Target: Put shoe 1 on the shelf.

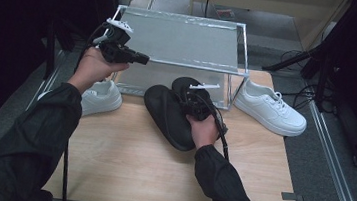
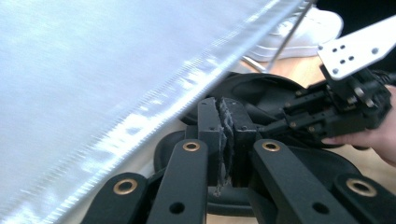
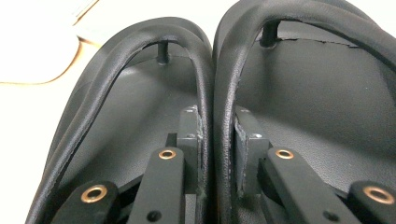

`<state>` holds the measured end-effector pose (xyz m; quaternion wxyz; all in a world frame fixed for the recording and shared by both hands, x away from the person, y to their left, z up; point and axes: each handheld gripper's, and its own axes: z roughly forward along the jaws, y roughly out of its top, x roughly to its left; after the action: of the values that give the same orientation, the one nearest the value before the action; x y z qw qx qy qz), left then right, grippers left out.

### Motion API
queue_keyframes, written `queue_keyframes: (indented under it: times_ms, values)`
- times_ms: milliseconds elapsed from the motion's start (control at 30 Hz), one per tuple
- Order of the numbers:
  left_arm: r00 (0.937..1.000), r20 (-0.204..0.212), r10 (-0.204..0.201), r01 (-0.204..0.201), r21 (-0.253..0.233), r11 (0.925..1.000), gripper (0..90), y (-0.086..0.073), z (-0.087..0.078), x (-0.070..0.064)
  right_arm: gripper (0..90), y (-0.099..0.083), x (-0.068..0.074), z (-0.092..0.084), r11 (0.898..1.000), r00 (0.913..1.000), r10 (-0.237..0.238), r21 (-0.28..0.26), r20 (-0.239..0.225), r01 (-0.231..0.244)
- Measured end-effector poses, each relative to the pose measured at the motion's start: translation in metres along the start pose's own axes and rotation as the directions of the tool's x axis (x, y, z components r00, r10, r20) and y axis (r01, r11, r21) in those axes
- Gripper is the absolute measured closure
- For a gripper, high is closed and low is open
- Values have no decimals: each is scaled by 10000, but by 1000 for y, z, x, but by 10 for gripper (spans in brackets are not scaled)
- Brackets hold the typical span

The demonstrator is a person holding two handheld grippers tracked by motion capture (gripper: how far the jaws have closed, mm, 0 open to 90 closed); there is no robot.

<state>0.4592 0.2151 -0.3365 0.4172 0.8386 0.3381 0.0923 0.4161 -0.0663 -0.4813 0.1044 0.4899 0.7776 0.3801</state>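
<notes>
Near table lies open — rack and white sneakers crowd the far edge, seemingly.

No text, label, brand, number or sign can be read in any of the views. The white sneakers and the black sandals show no legible marking, and neither does the metal rack.
</notes>
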Motion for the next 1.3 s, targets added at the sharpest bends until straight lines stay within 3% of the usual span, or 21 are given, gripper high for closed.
queue_keyframes:
  times_ms: [167, 267, 367, 467, 600, 667, 900, 1300]
  values:
    - [9998, -148, -150, 152, 127, 9998, 892, 8, 12, 12, 762, 8, 1, 17, 10000, 9986, -25, -72, 526, 29]
    - [9964, -840, -129, 168, 460, 9988, 900, 8, 17, 15, 762, 9, 2, 28, 9997, 9964, 119, -238, 842, -99]
    - [9949, -1001, -150, 191, 400, 9990, 900, 6, 19, 22, 762, 11, -1, 35, 9976, 9948, 533, -497, 867, -491]
    - [9964, -761, -384, 411, 339, 9986, 900, 4, 21, 29, 759, 16, -4, 41, 9939, 9921, 984, -585, 775, -940]
    - [9977, -528, -434, 447, 234, 9987, 900, 4, 24, 34, 759, 19, -7, 48, 9924, 9910, 1017, -778, 871, -950]
    - [9979, -437, -476, 487, 226, 9986, 900, 4, 25, 35, 759, 20, -8, 52, 9950, 9937, 697, -779, 874, -629]
    - [9988, -380, -318, 327, 214, 9992, 900, 3, 25, 36, 670, 22, -7, 50, 9967, 9969, 590, -595, 528, -558]
    - [9972, -416, -625, 639, 337, 9974, 900, 4, 25, 37, 557, 15, -7, 26, 9973, 9989, 331, -668, 329, -308]
